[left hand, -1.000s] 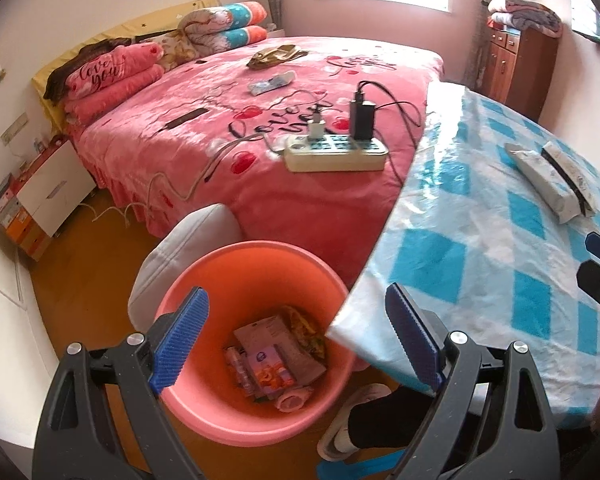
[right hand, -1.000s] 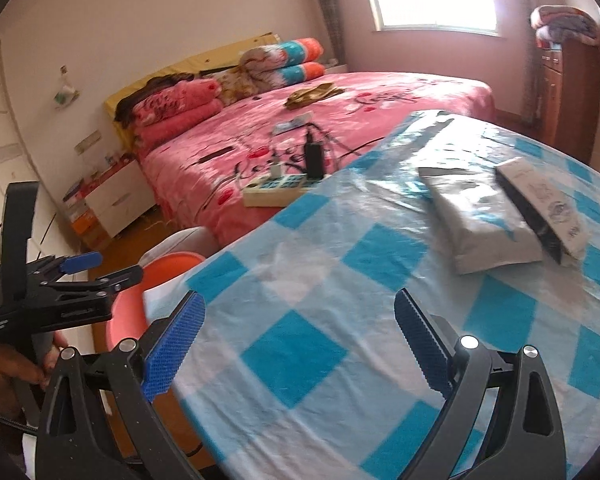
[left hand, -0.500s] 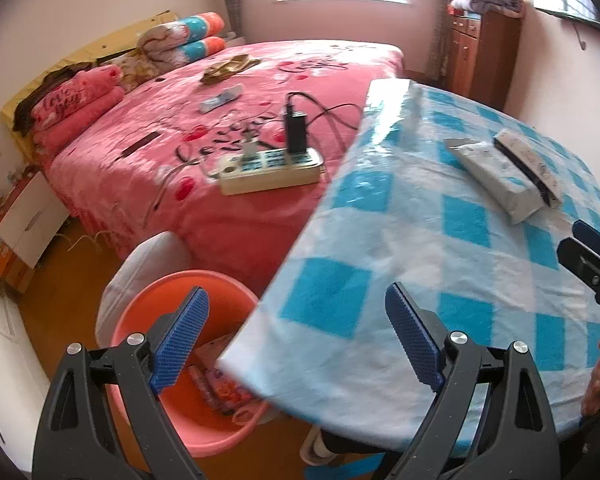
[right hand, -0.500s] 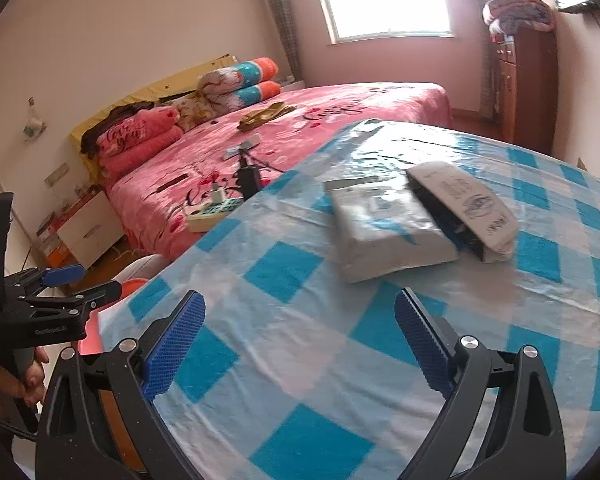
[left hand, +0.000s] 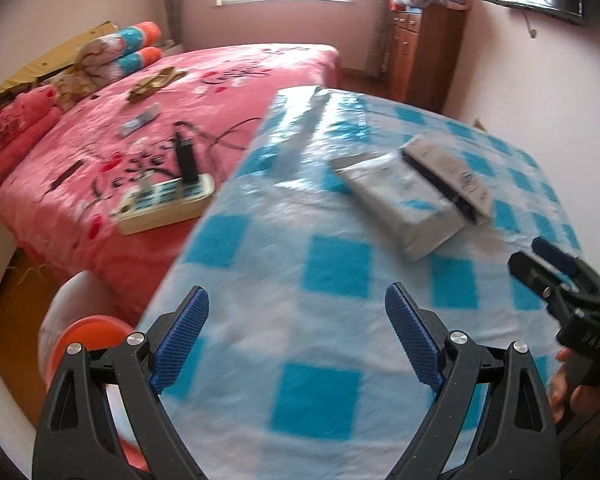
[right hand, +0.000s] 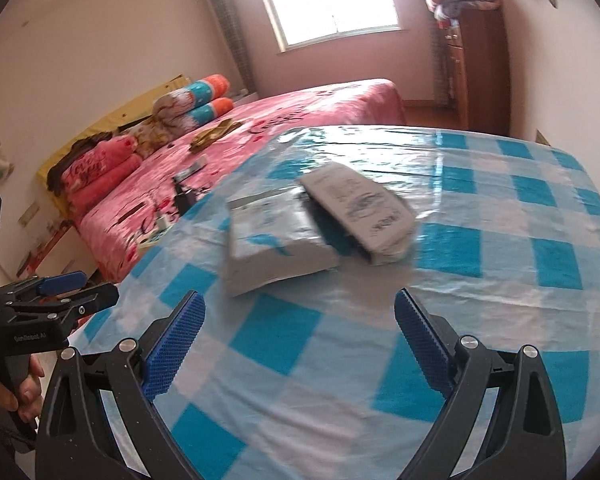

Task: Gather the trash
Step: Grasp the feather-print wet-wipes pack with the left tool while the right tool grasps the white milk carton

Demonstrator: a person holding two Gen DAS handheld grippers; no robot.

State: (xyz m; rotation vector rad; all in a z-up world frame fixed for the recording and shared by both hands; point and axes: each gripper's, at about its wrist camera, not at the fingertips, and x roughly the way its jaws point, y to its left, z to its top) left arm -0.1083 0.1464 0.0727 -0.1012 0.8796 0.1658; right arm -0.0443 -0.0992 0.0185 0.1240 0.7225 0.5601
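Bucket (left hand: 88, 332) slid left; packets (left hand: 400, 204) lie ahead of left claw (left hand: 296, 340).

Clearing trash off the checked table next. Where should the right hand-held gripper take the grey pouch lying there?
Probably by the grey pouch's near short edge, coming in low from the front. It lies flat, and the white packet crowds its far-right side. The right hand-held gripper is open and empty.

Two packets (right hand: 276, 240) on checkered table (right hand: 500, 300)
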